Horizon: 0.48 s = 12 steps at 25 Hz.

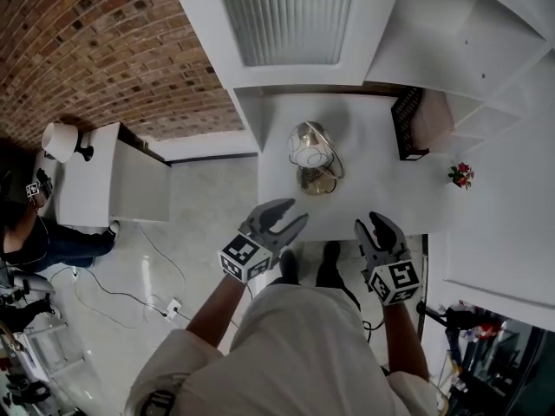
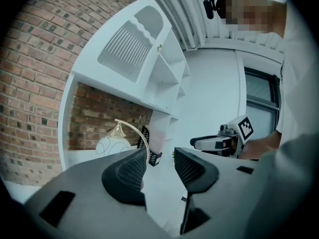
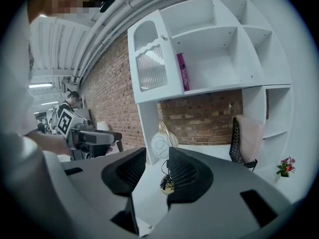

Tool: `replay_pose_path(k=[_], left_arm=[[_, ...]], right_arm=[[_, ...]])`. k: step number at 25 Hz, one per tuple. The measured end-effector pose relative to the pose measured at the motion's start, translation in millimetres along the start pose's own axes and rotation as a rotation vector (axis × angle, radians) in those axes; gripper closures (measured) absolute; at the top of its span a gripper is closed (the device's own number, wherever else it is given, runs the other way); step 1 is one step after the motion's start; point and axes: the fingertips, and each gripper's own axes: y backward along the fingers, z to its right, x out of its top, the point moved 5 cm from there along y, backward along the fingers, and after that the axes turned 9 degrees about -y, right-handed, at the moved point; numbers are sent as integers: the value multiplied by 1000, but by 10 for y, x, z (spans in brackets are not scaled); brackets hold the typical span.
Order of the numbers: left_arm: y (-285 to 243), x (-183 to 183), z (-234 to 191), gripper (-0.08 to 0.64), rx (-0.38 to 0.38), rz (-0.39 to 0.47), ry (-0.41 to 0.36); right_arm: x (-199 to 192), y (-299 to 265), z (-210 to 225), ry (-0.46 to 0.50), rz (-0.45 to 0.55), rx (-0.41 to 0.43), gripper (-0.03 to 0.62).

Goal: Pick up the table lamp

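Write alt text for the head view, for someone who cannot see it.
Seen from above, a table lamp with a pale globe shade and brass base stands untouched on a white desk. The left gripper and right gripper hover at the desk's near edge, both open and empty. A black mesh rack and small potted flowers sit to the right.

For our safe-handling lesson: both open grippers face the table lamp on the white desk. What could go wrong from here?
On the table lamp, the round shade looks smooth and fragile; jaws closing on it might slip or crack it. The thin arched stem is a small target for the left gripper. The black cord by the base may snag when lifted.
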Motion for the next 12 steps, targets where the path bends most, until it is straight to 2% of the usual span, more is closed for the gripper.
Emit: replay_pose_path(k=[12], left_arm=[[-811,-32,-6,354,115,-2,64]], right_arm=[[53,-454,698,38,-90,194,436]])
